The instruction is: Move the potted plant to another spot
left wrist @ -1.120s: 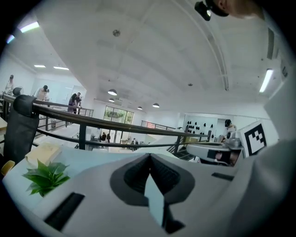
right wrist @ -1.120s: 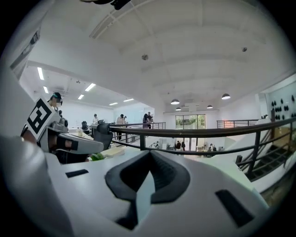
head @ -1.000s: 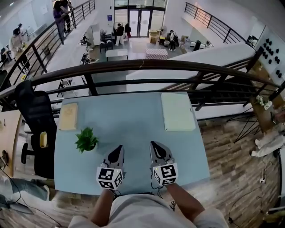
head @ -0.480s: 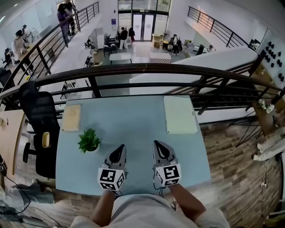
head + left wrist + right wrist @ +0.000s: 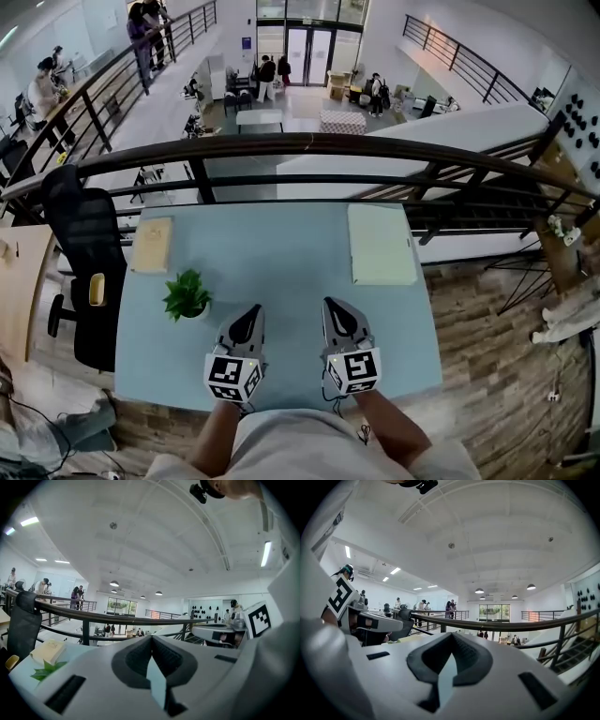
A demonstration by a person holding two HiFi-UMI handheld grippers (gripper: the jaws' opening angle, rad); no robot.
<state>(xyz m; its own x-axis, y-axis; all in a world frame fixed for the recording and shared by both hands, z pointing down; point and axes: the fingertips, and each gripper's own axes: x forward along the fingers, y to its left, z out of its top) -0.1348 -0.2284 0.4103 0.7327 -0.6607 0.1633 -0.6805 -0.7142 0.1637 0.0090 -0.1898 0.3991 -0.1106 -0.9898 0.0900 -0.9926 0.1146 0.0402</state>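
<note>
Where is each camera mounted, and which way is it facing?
Head view: on the person's head, steeply down at the table, potted plant, left claw, right claw and forearms.
Left gripper view: on the left claw, along its shut jaws toward the railing; right claw alongside.
Right gripper view: on the right claw, same way; left claw alongside.
Shared: railing, all three; potted plant, head and left views.

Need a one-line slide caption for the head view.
Left gripper and right gripper, both shut and empty, over the blue table; potted plant stands untouched left of them.
</note>
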